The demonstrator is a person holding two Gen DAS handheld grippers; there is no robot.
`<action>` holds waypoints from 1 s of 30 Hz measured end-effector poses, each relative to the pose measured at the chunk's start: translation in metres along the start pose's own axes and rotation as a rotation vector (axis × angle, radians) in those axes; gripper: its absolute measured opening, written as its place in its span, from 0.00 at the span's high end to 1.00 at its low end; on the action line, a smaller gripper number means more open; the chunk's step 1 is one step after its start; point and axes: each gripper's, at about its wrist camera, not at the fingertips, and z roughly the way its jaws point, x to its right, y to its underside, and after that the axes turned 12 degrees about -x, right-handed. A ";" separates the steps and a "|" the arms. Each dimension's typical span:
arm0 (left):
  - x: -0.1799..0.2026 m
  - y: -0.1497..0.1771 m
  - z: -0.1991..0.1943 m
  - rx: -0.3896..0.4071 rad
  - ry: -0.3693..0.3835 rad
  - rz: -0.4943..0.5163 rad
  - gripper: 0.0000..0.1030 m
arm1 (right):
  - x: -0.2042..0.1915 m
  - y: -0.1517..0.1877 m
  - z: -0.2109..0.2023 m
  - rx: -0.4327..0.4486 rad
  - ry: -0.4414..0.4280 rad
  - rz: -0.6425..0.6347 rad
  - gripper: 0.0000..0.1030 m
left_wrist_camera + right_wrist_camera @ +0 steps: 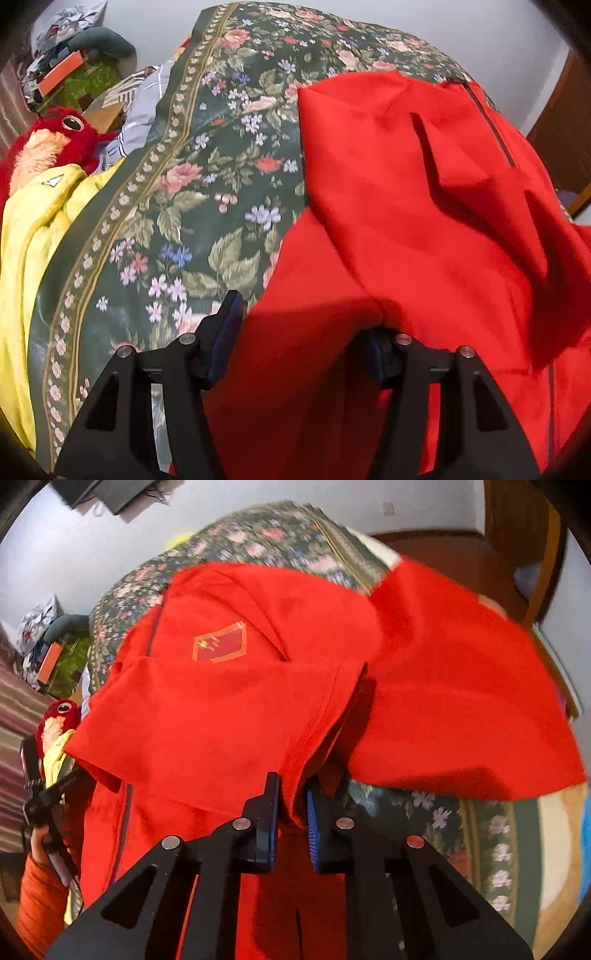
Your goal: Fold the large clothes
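A large red jacket (424,221) with a dark zipper lies on the floral bedspread (192,177). In the left wrist view, my left gripper (306,325) stands wide open; red cloth drapes between its fingers and hides the right fingertip. In the right wrist view, the red jacket (240,701) shows a flag patch (219,646) on its chest. My right gripper (291,794) is nearly shut, pinching a seamed edge of the jacket between its blue pads. A sleeve or flap (461,709) hangs blurred to the right. The left gripper (48,797) shows at the left edge.
A yellow blanket (33,236) and a red plush toy (55,140) lie at the bed's left side, with clutter and an orange box (61,72) behind. The wooden floor and door (517,535) lie beyond the bed's far right.
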 end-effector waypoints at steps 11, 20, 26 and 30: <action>-0.070 -0.026 -0.053 0.117 -0.091 -0.127 0.47 | -0.045 -0.034 -0.074 0.230 -0.019 -0.087 0.93; -0.101 -0.004 -0.021 -0.010 -0.067 -0.217 0.45 | -0.050 -0.029 -0.046 0.179 0.031 -0.102 0.93; -0.105 0.005 -0.015 -0.027 -0.065 -0.198 0.42 | -0.010 -0.008 -0.027 0.067 0.056 -0.056 0.93; -0.101 0.013 -0.024 -0.016 -0.085 -0.150 0.42 | 0.004 0.012 -0.020 0.011 0.066 -0.059 0.92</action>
